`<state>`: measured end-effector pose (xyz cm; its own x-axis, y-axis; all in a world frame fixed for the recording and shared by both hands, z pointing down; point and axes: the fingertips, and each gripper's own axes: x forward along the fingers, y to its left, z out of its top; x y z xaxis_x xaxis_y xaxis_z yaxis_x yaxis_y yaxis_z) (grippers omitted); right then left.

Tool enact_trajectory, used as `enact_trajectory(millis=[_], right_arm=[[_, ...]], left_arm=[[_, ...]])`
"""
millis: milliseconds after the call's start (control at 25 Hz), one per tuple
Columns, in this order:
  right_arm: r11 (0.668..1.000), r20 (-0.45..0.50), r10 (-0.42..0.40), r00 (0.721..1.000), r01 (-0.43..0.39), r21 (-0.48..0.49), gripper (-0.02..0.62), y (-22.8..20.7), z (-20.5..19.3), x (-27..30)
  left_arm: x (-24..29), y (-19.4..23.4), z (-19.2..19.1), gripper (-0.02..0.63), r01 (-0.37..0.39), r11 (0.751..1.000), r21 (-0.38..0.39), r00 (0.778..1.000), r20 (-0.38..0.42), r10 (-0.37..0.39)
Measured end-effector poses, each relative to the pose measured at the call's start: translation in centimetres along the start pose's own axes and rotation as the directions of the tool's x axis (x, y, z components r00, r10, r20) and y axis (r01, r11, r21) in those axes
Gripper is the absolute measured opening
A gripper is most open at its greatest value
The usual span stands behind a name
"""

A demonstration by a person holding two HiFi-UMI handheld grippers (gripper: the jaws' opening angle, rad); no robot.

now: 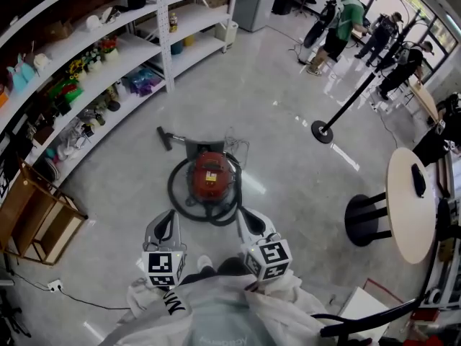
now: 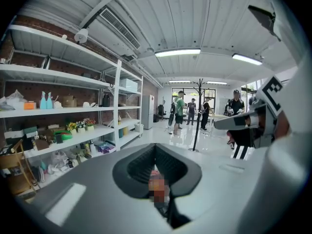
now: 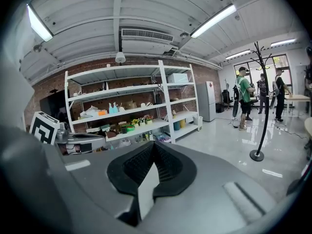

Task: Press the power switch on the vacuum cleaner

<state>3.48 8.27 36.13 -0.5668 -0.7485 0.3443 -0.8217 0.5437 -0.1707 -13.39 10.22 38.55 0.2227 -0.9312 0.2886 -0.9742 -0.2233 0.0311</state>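
The vacuum cleaner (image 1: 209, 177) is a red canister standing on the shiny floor just ahead of me. Its black hose (image 1: 175, 193) loops round it, and the nozzle (image 1: 164, 137) lies behind it to the left. My left gripper (image 1: 168, 220) hangs close to my body, short of the canister and to its left, jaws shut and empty. On the other side my right gripper (image 1: 245, 218) is held the same way, also shut on nothing. Both gripper views look level across the room: the left gripper (image 2: 156, 149) and the right gripper (image 3: 155, 146) show closed pads, and the vacuum does not show clearly.
Long white shelves (image 1: 108, 71) full of small items run along the left. A wooden crate (image 1: 39, 218) stands at the near left. A round table (image 1: 410, 204) and black stool are on the right, a pole stand (image 1: 322, 130) beyond. Several people (image 1: 346, 20) stand far right.
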Motion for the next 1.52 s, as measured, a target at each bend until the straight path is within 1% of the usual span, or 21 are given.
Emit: enact_trajectory(millis=[320, 600, 800, 1120, 1520], right_arm=[[1.000, -0.016, -0.020, 1.000, 0.020, 0.000, 0.000, -0.4, -0.2, 0.0], [1.000, -0.032, -0.026, 0.999, 0.027, 0.001, 0.000, -0.5, -0.6, 0.3], [1.000, -0.029, -0.020, 0.999, 0.020, -0.004, 0.000, -0.4, -0.1, 0.9], [1.000, -0.036, 0.002, 0.999, -0.002, 0.004, 0.000, -0.9, -0.2, 3.1], [1.000, -0.027, 0.000, 1.000, 0.001, 0.010, 0.000, -3.4, 1.5, 5.9]], left_arm=[[0.6, -0.1, -0.3, 0.000, 0.016, 1.000, -0.012, 1.000, 0.000, -0.016], [0.8, 0.3, -1.1, 0.000, 0.012, 0.999, -0.030, 1.000, -0.012, -0.012], [1.1, 0.6, -0.7, 0.000, 0.007, 1.000, -0.030, 1.000, -0.008, -0.007], [2.2, 1.8, -0.9, 0.000, -0.022, 0.999, -0.030, 1.000, -0.018, 0.021], [5.3, 2.5, 0.7, 0.000, -0.030, 0.999, -0.012, 0.999, -0.021, 0.030]])
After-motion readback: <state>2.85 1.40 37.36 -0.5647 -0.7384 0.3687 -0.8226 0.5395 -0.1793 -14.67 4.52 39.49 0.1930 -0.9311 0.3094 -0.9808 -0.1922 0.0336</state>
